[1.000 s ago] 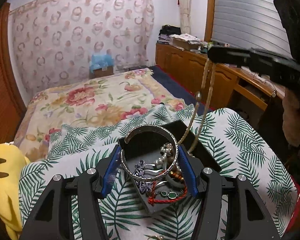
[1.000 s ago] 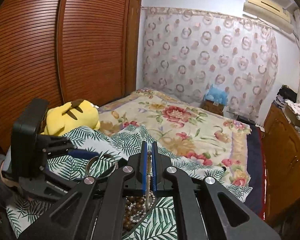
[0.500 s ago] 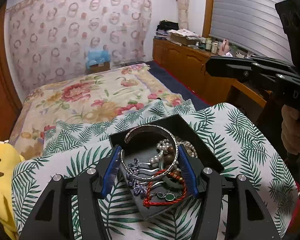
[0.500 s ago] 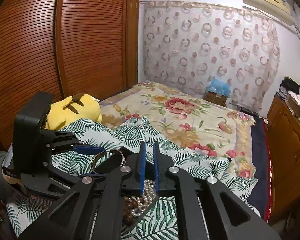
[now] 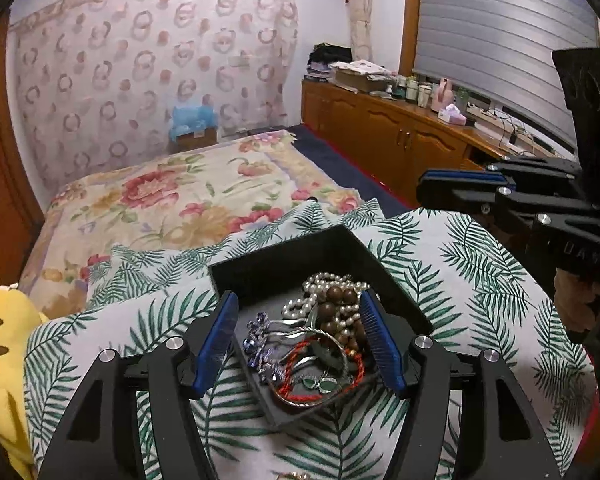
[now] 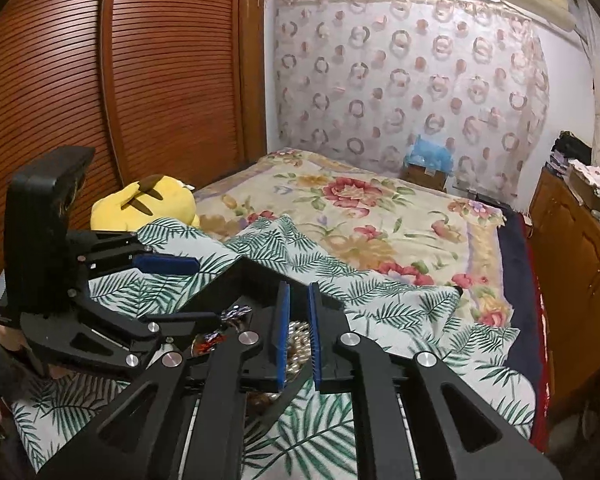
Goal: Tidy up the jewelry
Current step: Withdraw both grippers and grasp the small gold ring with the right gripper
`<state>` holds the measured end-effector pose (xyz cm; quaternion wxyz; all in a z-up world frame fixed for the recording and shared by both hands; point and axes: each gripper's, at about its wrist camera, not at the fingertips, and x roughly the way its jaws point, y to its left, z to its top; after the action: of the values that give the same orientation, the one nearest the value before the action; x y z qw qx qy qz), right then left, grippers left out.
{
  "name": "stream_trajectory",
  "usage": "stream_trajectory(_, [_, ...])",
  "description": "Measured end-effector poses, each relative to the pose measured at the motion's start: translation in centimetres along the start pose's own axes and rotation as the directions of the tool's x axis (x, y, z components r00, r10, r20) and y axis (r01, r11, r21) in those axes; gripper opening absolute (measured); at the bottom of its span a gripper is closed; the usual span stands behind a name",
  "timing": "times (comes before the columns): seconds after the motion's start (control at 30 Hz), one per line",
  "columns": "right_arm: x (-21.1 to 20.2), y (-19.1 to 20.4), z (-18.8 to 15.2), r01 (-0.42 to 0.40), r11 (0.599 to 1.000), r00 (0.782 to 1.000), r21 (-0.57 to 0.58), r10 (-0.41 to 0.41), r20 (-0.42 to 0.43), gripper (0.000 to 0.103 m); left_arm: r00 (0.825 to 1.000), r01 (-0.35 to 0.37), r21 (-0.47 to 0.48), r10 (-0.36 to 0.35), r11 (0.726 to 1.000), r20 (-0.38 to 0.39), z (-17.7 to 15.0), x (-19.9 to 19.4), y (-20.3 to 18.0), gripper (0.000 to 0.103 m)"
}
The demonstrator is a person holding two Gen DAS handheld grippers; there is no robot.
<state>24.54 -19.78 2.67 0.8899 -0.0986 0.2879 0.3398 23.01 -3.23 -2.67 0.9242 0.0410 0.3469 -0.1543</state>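
A black jewelry tray [image 5: 284, 260] sits on a palm-leaf cloth. It holds a pearl necklace [image 5: 320, 292], brown wooden beads [image 5: 336, 312], a silver bangle [image 5: 332, 344], a red cord bracelet [image 5: 300, 396] and a purple crystal piece [image 5: 260, 340]. My left gripper [image 5: 298, 340] is open and empty, its blue pads either side of the pile. My right gripper [image 6: 298, 336] is open a little and empty above the tray [image 6: 244, 276]; it also shows in the left wrist view [image 5: 460, 188] at the right.
The cloth [image 5: 460, 264] lies on a bed with a floral cover [image 5: 188, 196]. A yellow plush toy [image 6: 144, 204] lies at the left. A wooden sideboard [image 5: 400, 140] stands along the right wall. A slatted wardrobe [image 6: 140, 80] is at the left.
The right gripper let the bead necklace fall into the tray and opened slightly. The left gripper released the silver bangle, which now lies in the tray.
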Motion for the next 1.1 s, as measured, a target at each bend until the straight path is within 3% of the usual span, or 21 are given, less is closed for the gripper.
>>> stream_trajectory(0.27, [0.2, 3.3, -1.7, -0.056, 0.998, 0.998, 0.003, 0.056, -0.024, 0.012, 0.999, -0.037, -0.033, 0.036, 0.999, -0.016, -2.7, -2.1, 1.3, 0.072])
stream_trajectory(0.33, [0.4, 4.2, -2.1, -0.074, 0.997, 0.997, 0.0, 0.074, -0.033, 0.024, 0.999, -0.05, -0.043, 0.049, 0.998, -0.024, -3.7, -2.6, 1.8, 0.073])
stream_trajectory(0.37, [0.5, 4.7, -2.4, -0.086, 0.996, 0.996, -0.001, 0.086, -0.04, 0.025, 0.998, -0.057, -0.049, 0.055, 0.997, -0.028, -4.2, -2.9, 2.1, 0.074])
stream_trajectory(0.73, [2.6, 10.7, -4.9, -0.191, 0.979, 0.974, -0.072, 0.18, -0.14, 0.025, 0.988, -0.142, -0.115, 0.133, 0.983, -0.08, -10.3, -5.9, 5.8, 0.074])
stream_trajectory(1.1, [7.0, 13.4, -7.1, -0.248, 0.962, 0.938, -0.111, 0.21, -0.278, 0.025, 0.986, -0.125, -0.176, 0.104, 0.976, -0.128, -13.7, -6.7, 7.0, 0.081])
